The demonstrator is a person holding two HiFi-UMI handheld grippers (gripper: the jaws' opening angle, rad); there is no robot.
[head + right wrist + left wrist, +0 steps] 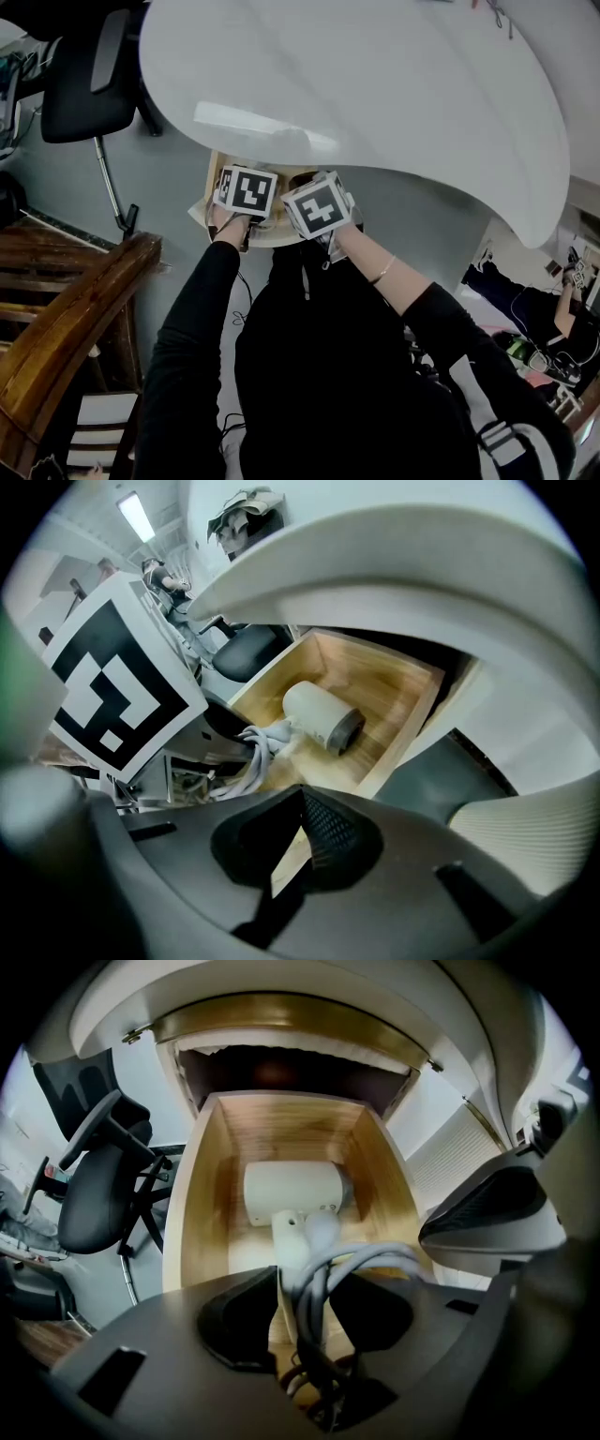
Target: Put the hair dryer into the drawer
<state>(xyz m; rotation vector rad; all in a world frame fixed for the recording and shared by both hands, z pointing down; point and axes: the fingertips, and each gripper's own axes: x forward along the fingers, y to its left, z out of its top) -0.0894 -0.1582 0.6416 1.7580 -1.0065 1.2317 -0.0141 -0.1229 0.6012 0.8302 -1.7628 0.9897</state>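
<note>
Looks down, in the head view, on the left gripper (246, 192) and right gripper (319, 208) side by side over an open wooden drawer (214, 176) under the near edge of a white table (375, 84), with the marker cubes hiding what the drawer holds. Reveals, only in the gripper views, the white hair dryer (292, 1192) lying on the drawer floor, handle toward the near side. Shows its grey cord (361, 1258) hanging unpinched between the left gripper's wide-apart jaws, and, in the right gripper view, jaws closed tip to tip on nothing.
</note>
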